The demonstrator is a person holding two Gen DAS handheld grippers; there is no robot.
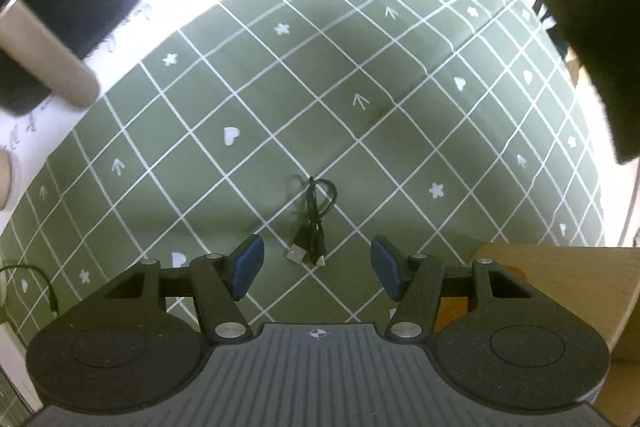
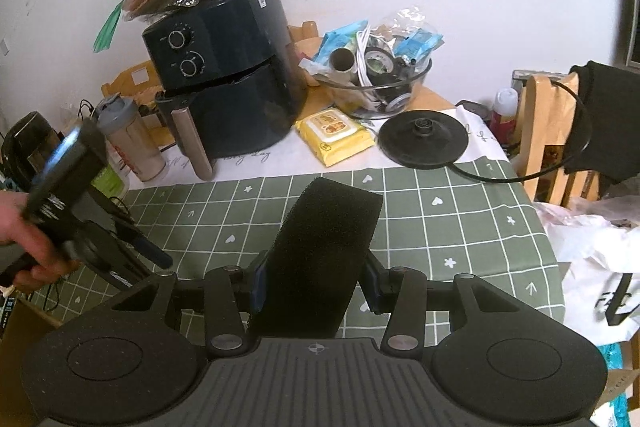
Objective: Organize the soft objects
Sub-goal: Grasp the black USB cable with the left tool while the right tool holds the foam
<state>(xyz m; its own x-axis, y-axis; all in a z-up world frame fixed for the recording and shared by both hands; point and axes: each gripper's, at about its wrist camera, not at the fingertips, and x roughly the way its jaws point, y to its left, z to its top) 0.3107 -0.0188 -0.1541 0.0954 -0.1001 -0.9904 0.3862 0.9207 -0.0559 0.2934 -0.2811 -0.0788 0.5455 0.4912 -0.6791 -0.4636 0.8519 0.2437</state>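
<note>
My right gripper (image 2: 316, 283) is shut on a black foam block (image 2: 320, 251) and holds it upright above the green checked tablecloth (image 2: 440, 227). The same foam block shows at the upper right of the left wrist view (image 1: 592, 43), up in the air. My left gripper (image 1: 316, 263) is open and empty, just above the cloth, with a small coiled black USB cable (image 1: 314, 223) lying between and just beyond its blue pads (image 1: 248, 267). The left gripper also appears at the left of the right wrist view (image 2: 132, 247), held by a hand.
A dark air fryer (image 2: 228, 87) stands at the back left with a shaker bottle (image 2: 128, 139) beside it. A yellow wipes pack (image 2: 332, 135), a glass bowl of clutter (image 2: 380, 83) and a black kettle base (image 2: 424, 139) sit behind. A wooden chair (image 2: 548, 131) and white bags (image 2: 592, 259) are right.
</note>
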